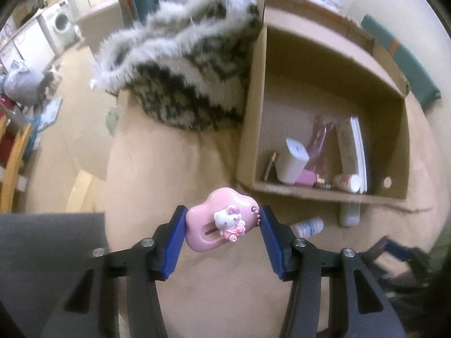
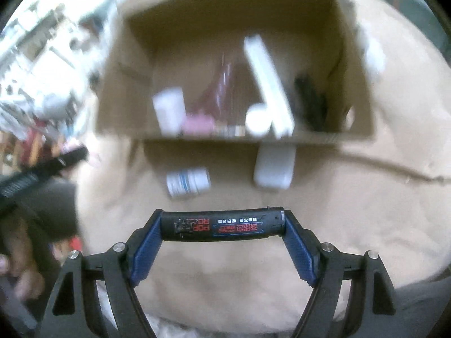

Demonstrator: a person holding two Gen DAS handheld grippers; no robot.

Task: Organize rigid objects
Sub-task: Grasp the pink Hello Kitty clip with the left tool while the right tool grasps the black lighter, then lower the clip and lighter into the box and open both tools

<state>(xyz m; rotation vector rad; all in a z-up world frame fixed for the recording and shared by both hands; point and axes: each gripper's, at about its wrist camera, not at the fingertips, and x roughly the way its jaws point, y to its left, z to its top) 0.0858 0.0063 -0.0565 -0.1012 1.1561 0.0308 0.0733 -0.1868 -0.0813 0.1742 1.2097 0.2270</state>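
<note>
Two tongs carry loads toward the cardboard box (image 1: 324, 194): left tongs (image 1: 224, 225) clamp a pink cloud toy (image 1: 220, 222), right tongs (image 2: 222, 225) clamp a black tube (image 2: 222, 225) endwise.

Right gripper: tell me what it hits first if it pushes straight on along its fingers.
Probably the small white bottle with blue stripes lying on the tan surface, or the white container beside it; the cardboard box lies beyond. The right gripper holds the black tube crosswise. Blur leaves depth uncertain.

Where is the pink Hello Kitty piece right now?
In the left wrist view, the pink Hello Kitty piece sits clamped in the left gripper, just short of the cardboard box.
</note>
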